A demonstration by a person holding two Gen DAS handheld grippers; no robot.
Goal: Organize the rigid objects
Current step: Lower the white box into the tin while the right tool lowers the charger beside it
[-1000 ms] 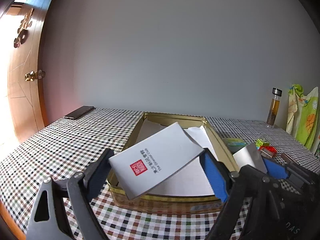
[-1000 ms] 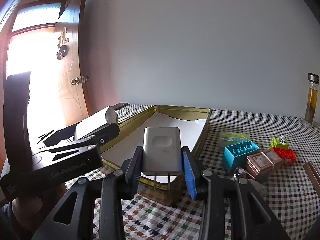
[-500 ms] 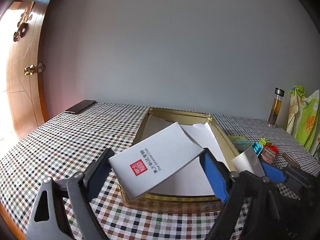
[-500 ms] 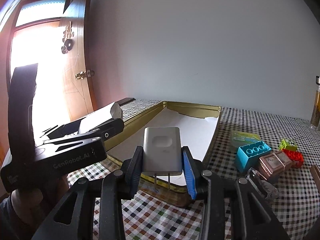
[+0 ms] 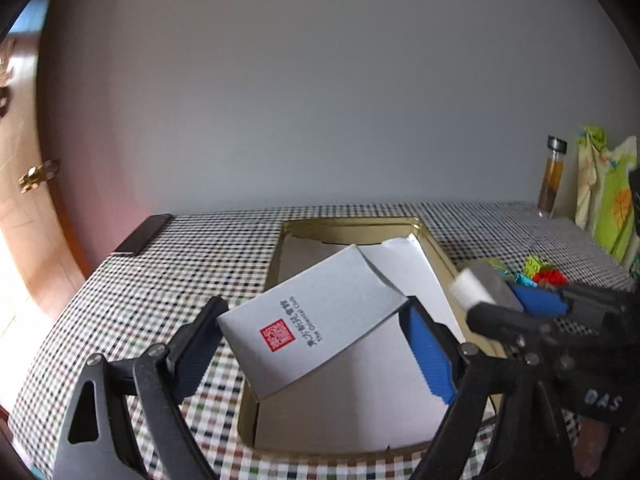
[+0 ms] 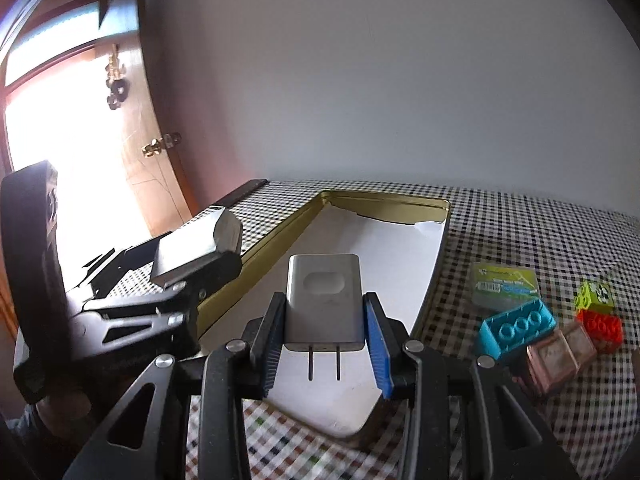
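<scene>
My left gripper [image 5: 316, 340] is shut on a white box with a red seal [image 5: 316, 320], held tilted above the near left part of a gold tin tray [image 5: 352, 222] lined with white paper. My right gripper [image 6: 324, 332] is shut on a white plug charger [image 6: 324, 304], prongs toward the camera, above the tray's near end [image 6: 384, 200]. The right gripper with the charger [image 5: 484, 288] shows at the right of the left wrist view. The left gripper with the box [image 6: 192, 248] shows at the left of the right wrist view.
Right of the tray on the checked tablecloth lie a blue brick [image 6: 516, 326], a pink case [image 6: 556, 356], a red brick [image 6: 602, 326], a green block [image 6: 594, 298] and a clear packet [image 6: 502, 282]. A dark phone [image 5: 142, 234] lies far left. A bottle [image 5: 552, 176] stands at the back right.
Both grippers have risen and moved forward over the tray with their objects still held. The tray now sits lower and closer under both views.
</scene>
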